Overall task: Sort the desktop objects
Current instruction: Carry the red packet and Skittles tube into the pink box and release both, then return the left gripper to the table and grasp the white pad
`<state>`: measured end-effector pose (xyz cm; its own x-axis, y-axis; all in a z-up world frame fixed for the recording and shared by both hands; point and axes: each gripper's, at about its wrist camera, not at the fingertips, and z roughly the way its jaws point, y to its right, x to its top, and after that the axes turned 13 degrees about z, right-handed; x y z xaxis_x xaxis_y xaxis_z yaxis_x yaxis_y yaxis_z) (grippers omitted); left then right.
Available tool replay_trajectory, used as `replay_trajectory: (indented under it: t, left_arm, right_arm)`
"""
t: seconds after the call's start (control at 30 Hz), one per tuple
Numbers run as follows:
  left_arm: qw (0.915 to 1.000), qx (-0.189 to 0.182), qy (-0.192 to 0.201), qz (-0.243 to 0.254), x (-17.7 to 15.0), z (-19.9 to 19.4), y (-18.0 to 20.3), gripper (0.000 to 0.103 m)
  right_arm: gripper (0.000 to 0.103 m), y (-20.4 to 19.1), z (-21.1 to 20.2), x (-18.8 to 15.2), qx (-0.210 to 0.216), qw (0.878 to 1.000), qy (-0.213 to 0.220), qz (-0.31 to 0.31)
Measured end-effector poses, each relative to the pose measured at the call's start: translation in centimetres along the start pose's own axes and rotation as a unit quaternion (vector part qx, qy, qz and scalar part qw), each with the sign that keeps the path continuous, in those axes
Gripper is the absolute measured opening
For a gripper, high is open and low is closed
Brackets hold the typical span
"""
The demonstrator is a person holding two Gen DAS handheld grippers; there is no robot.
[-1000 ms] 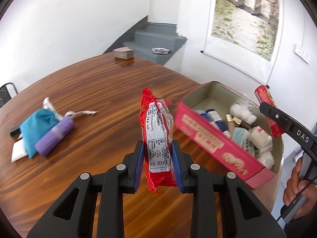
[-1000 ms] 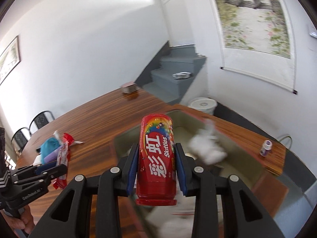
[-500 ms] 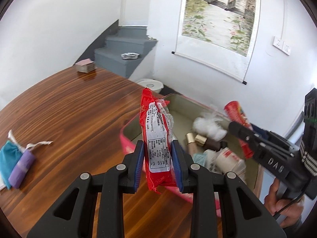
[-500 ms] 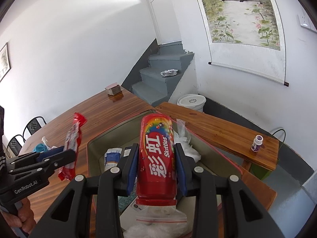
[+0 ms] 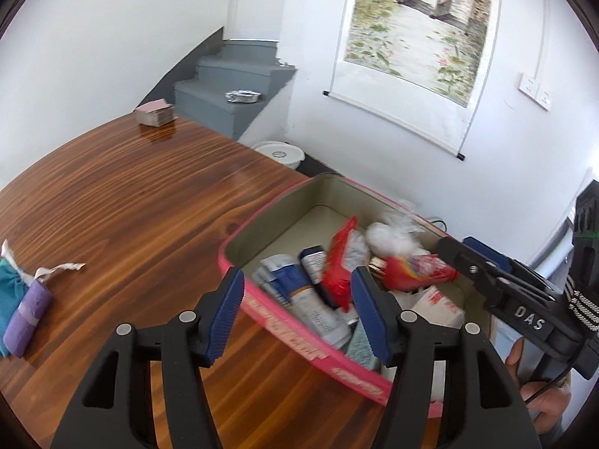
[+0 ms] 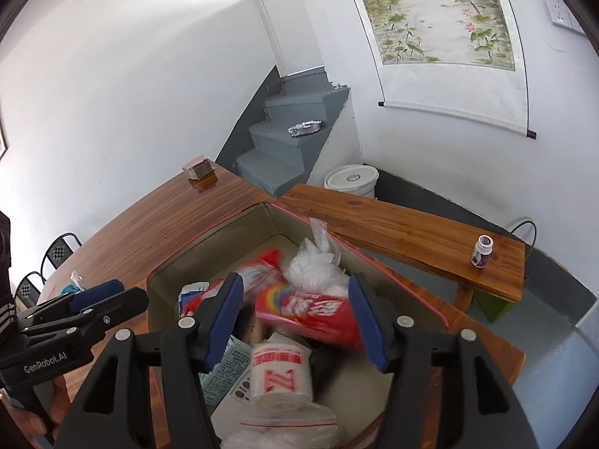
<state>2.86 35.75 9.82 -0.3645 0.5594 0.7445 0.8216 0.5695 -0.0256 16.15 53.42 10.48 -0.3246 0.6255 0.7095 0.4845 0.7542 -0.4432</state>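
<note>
Both sets of fingers are opening, nothing gripped, over the crowded pink box (image 5: 299, 331). A purple roll (image 5: 26, 316) at nine o'clock is caught only by the left view; a small bottle (image 6: 482, 250) on the side bench (image 6: 404, 232) only by the right.

Left gripper (image 5: 297, 312): jaws opening, nothing pressed between them; red packet (image 5: 338, 262) blurred, inside pink box (image 5: 299, 340) on wooden table (image 5: 131, 205); right gripper (image 5: 455, 252) at box's right; purple roll (image 5: 26, 316), teal pouch (image 5: 9, 284) far left.

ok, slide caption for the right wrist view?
Right claw opening, red Skittles tube dropping into the pink box.
</note>
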Motion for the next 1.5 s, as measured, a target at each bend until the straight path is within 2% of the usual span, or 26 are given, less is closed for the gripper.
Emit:
replay_trajectory:
  t: [0.3,0.47,0.67,0.87,1.07,1.27,1.4,1.5]
  left_arm:
    - [0.9988,0.04,-0.004,-0.027,-2.0,-1.5,-3.2,0.063]
    - [0.997,0.06,-0.009,-0.049,-3.5,-2.4,-5.6,0.063]
    - [0.9927,0.085,-0.014,-0.084,-5.6,-3.8,-9.4,0.063]
    - [0.9856,0.123,-0.023,-0.113,-8.2,-5.6,-14.0,0.063]
    - [0.9721,0.164,-0.045,-0.162,-12.2,-7.6,-19.5,0.063]
    - [0.9514,0.214,-0.053,-0.215,-15.8,-9.6,-25.4,0.063]
    - [0.9355,0.222,-0.058,-0.269,-18.3,-10.4,-29.8,0.063]
    - [0.93,0.231,-0.062,-0.279,-19.2,-10.6,-31.6,0.063]
  right_arm:
    - [0.064,-3.3,0.1,-1.2,0.027,0.999,-0.01,-0.025]
    - [0.068,-5.6,0.3,-2.3,0.047,0.998,-0.02,-0.043]
    - [0.077,-9.1,0.7,-4.2,0.073,0.994,-0.038,-0.069]
    - [0.078,-12.8,1.8,-6.3,0.098,0.988,-0.067,-0.101]
    - [0.079,-16.4,3.4,-8.8,0.119,0.979,-0.105,-0.129]
    - [0.079,-19.9,4.8,-11.3,0.134,0.968,-0.134,-0.163]
    - [0.079,-22.4,5.6,-11.9,0.143,0.962,-0.139,-0.184]
    - [0.079,-23.8,6.1,-12.1,0.148,0.96,-0.139,-0.192]
